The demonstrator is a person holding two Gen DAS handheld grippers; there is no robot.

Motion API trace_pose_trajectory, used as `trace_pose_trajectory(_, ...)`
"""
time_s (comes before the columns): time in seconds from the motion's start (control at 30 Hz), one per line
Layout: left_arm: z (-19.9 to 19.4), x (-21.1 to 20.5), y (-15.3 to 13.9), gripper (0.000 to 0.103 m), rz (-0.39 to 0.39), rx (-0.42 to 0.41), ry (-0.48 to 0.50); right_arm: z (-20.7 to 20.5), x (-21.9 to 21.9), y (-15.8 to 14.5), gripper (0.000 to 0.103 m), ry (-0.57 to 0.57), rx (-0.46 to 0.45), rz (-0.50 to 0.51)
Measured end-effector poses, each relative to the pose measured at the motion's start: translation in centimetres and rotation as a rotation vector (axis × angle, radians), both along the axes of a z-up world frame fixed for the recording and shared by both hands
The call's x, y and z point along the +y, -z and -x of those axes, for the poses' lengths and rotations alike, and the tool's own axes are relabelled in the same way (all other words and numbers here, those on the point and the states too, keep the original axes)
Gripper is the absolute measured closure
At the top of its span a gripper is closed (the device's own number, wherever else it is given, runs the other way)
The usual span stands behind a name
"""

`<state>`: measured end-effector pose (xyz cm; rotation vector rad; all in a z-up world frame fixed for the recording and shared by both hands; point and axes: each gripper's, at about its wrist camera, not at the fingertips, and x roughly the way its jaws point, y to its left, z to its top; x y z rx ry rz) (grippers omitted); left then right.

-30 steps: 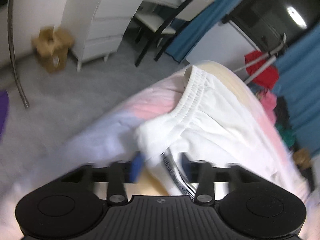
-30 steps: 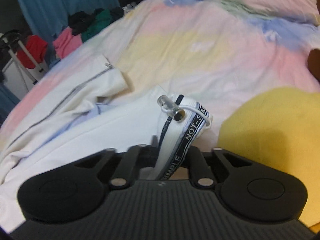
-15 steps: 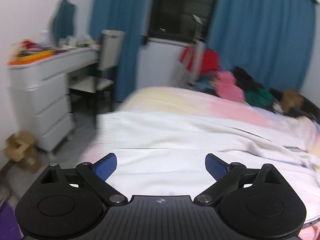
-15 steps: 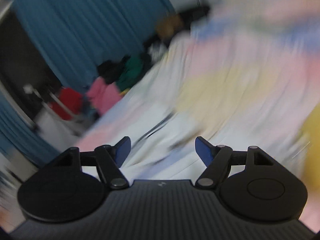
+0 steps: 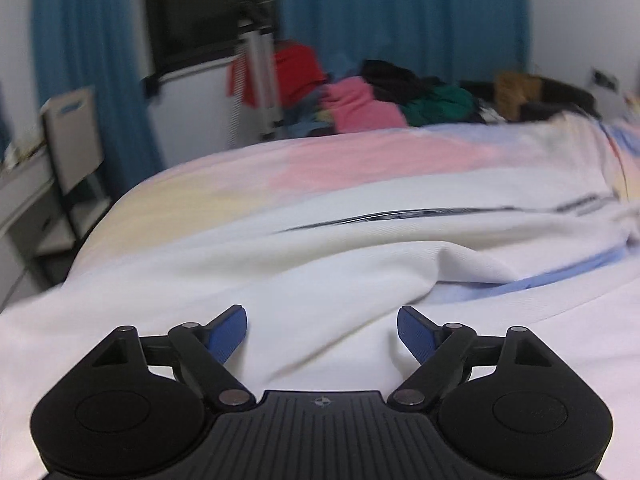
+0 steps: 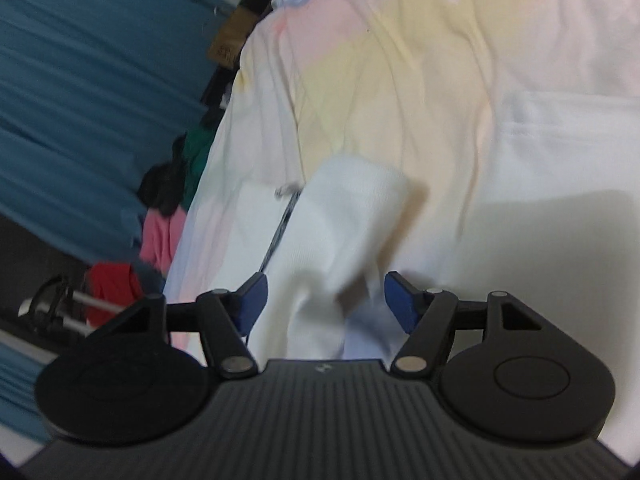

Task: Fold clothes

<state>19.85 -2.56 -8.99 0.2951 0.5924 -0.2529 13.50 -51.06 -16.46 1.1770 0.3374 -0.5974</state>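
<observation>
A white garment with a dark side stripe (image 5: 360, 248) lies spread over the pastel bed sheet (image 5: 360, 156). My left gripper (image 5: 322, 330) is open and empty, low over the garment's near white fabric. In the right wrist view the same white garment (image 6: 340, 224) lies folded in a long band on the sheet (image 6: 420, 60). My right gripper (image 6: 324, 300) is open and empty just above that band, one blue pad on each side of it.
A pile of pink, red, green and black clothes (image 5: 368, 100) sits beyond the bed by blue curtains (image 5: 400, 12). A chair (image 5: 76, 144) and a white desk stand at the left. More white fabric (image 6: 568, 148) lies on the sheet at the right.
Both grippers let go of the white garment and opened. Both lifted and swung; the left now looks across the bed, the right looks down on the folded band.
</observation>
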Motion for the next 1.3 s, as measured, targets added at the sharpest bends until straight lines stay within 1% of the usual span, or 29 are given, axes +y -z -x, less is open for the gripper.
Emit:
trace_pose_trajectory(0.07,-1.3,-1.6,1.6,0.019,-0.051,-0.031,0.048,-1.3,-0.2,0.7,0.052,0.007,0.019,0.051)
trace_pose_trajectory(0.1,-1.8,-2.4,2.3,0.020,-0.078,-0.049,0.067,-1.9,-0.2,0.9,0.055,0.013,0.030,0.080)
trace_pose_trajectory(0.13,-2.3,-3.1,3.0,0.020,-0.105,-0.067,0.087,-2.4,-0.2,0.9,0.063,0.021,0.040,0.114)
trace_pose_trajectory(0.17,-2.6,-3.6,3.6,0.027,-0.108,-0.082,0.104,-2.8,-0.1,0.6,0.073,0.028,0.038,0.154)
trace_pose_trajectory(0.2,-3.0,-3.9,4.1,0.036,-0.100,-0.082,0.117,-2.9,0.2,0.1,0.077,0.034,0.026,0.198)
trace_pose_trajectory(0.23,-3.3,-4.0,4.6,0.041,-0.091,-0.078,0.129,-3.0,0.4,-0.5,0.087,0.040,0.014,0.241)
trace_pose_trajectory(0.27,-3.5,-3.9,4.9,0.054,-0.084,-0.074,0.134,-3.1,0.7,-1.1,0.092,0.044,0.003,0.281)
trace_pose_trajectory(0.3,-3.7,-3.8,5.1,0.063,-0.070,-0.072,0.139,-3.2,1.0,-1.8,0.093,0.046,-0.009,0.316)
trace_pose_trajectory(0.33,-3.5,-3.4,5.1,0.069,-0.052,-0.073,0.148,-3.2,1.3,-2.5,0.096,0.048,-0.020,0.351)
trace_pose_trajectory(0.37,-3.3,-3.0,5.1,0.079,-0.035,-0.074,0.157,-3.2,1.5,-3.2,0.096,0.053,-0.028,0.381)
trace_pose_trajectory(0.4,-2.9,-2.5,4.6,0.085,-0.019,-0.073,0.167,-3.0,1.6,-3.8,0.097,0.066,-0.031,0.400)
trace_pose_trajectory(0.5,-1.7,-0.8,2.7,0.091,0.031,-0.071,0.203,-1.7,0.6,-4.5,0.097,0.119,-0.044,0.400)
trace_pose_trajectory(0.6,-0.1,0.3,0.8,0.092,0.075,-0.074,0.238,-0.2,-1.0,-4.1,0.097,0.159,-0.042,0.373)
trace_pose_trajectory(0.67,1.0,0.5,0.3,0.092,0.089,-0.056,0.285,0.8,-1.8,-3.5,0.097,0.190,-0.020,0.367)
trace_pose_trajectory(0.73,2.6,0.2,0.7,0.092,0.081,-0.029,0.324,1.6,-2.6,-2.8,0.097,0.218,0.002,0.350)
trace_pose_trajectory(0.8,3.7,-0.2,1.7,0.091,0.074,0.004,0.334,2.0,-3.4,-2.0,0.097,0.227,0.045,0.351)
trace_pose_trajectory(0.93,4.4,0.0,4.0,0.091,0.100,0.066,0.276,1.9,-4.1,0.1,0.097,0.176,0.169,0.389)
trace_pose_trajectory(0.97,4.4,0.1,4.1,0.089,0.105,0.066,0.266,1.8,-4.2,0.7,0.097,0.158,0.194,0.389)
trace_pose_trajectory(1.03,4.4,0.4,3.6,0.087,0.129,0.063,0.248,1.7,-4.0,1.1,0.096,0.136,0.222,0.387)
trace_pose_trajectory(1.13,4.7,1.1,2.3,0.082,0.193,0.070,0.209,1.5,-3.2,0.3,0.093,0.104,0.263,0.428)
trace_pose_trajectory(1.17,5.1,1.4,1.7,0.079,0.215,0.063,0.196,1.6,-2.6,-0.1,0.093,0.088,0.276,0.445)
trace_pose_trajectory(1.2,5.5,1.7,1.0,0.070,0.235,0.055,0.183,1.7,-2.0,-0.7,0.092,0.070,0.293,0.461)
trace_pose_trajectory(1.23,6.0,2.0,0.4,0.064,0.254,0.047,0.170,1.9,-1.4,-1.3,0.087,0.047,0.316,0.475)
trace_pose_trajectory(1.27,6.5,2.2,-0.3,0.055,0.264,0.034,0.159,2.2,-0.7,-2.0,0.079,0.027,0.332,0.490)
trace_pose_trajectory(1.3,7.3,2.4,-1.0,0.050,0.264,0.021,0.149,2.7,0.1,-2.8,0.075,0.011,0.336,0.506)
